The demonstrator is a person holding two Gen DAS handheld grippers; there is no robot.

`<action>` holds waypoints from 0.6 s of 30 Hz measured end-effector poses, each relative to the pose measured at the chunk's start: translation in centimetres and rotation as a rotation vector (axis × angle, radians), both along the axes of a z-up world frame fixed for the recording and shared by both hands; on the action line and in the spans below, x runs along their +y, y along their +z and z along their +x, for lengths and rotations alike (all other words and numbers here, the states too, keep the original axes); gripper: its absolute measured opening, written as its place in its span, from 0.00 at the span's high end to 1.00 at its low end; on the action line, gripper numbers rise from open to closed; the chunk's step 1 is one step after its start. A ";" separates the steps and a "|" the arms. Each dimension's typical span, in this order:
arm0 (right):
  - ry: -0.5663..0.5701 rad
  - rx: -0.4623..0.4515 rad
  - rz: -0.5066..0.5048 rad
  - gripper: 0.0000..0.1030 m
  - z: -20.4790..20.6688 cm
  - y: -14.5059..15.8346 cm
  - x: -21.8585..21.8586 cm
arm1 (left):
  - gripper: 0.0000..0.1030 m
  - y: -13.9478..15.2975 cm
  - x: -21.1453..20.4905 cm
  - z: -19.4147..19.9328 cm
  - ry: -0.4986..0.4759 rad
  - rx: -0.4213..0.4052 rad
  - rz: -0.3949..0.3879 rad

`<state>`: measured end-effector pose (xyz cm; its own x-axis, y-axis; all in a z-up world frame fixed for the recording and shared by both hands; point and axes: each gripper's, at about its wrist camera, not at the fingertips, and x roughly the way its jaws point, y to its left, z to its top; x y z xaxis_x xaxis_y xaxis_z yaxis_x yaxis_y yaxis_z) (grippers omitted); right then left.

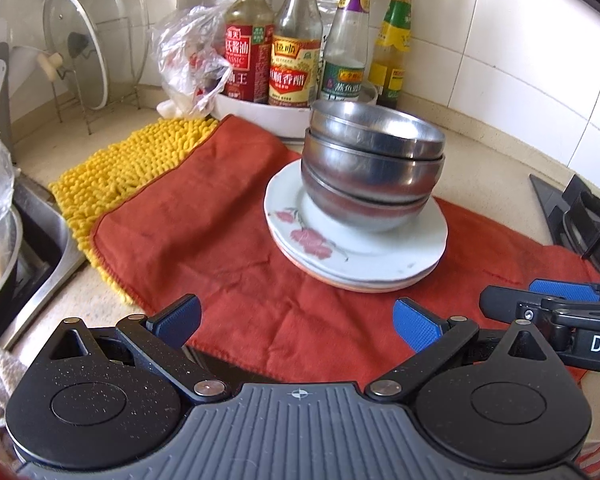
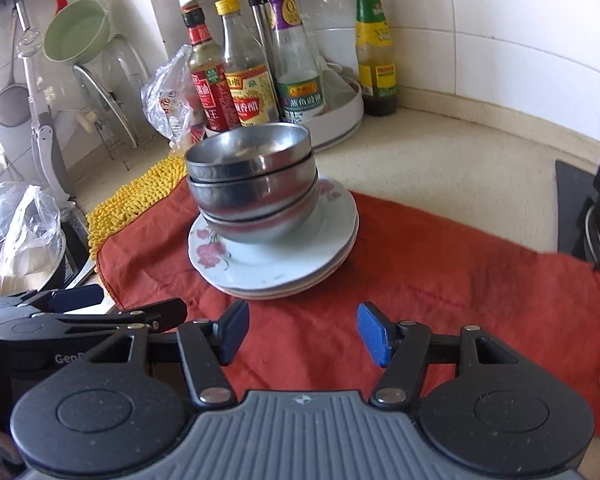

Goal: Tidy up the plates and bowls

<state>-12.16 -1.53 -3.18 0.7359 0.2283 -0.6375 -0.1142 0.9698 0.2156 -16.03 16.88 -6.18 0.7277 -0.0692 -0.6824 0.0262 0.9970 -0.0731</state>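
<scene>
Three nested steel bowls point(image 1: 374, 164) point(image 2: 254, 190) stand on a stack of white flowered plates point(image 1: 356, 254) point(image 2: 276, 260), which rests on a red cloth point(image 1: 228, 248) point(image 2: 440, 264). My left gripper point(image 1: 298, 324) hovers open over the cloth in front of the stack, nothing between its blue pads. To its right, my right gripper point(image 2: 304, 334) is also open and empty, a short way short of the plates. Each gripper appears at the edge of the other's view: the right gripper point(image 1: 556, 300) and the left gripper point(image 2: 112, 306).
A white turntable point(image 1: 260, 114) of sauce bottles point(image 1: 294, 40) stands behind the stack. A yellow chenille mat point(image 1: 124, 168) lies left, beside the sink point(image 1: 40, 256). A glass lid point(image 1: 80, 52) leans in a rack. The gas stove point(image 1: 584, 216) sits right.
</scene>
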 end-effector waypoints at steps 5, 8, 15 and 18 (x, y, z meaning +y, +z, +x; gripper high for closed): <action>-0.033 0.012 -0.005 0.41 -0.6 -0.7 0.5 | 0.00 0.0 -0.1 -0.5 0.006 -0.007 0.003; -0.054 0.015 0.004 0.41 -0.9 -0.9 0.4 | 0.00 0.2 -0.1 -0.7 0.006 -0.011 0.007; -0.085 0.012 0.013 0.41 -1.3 -0.8 0.1 | 0.01 0.0 -0.5 -0.9 -0.005 0.003 0.024; -0.089 0.021 0.018 0.41 -1.5 -1.1 0.1 | 0.01 -0.1 -0.6 -1.1 -0.011 0.005 0.042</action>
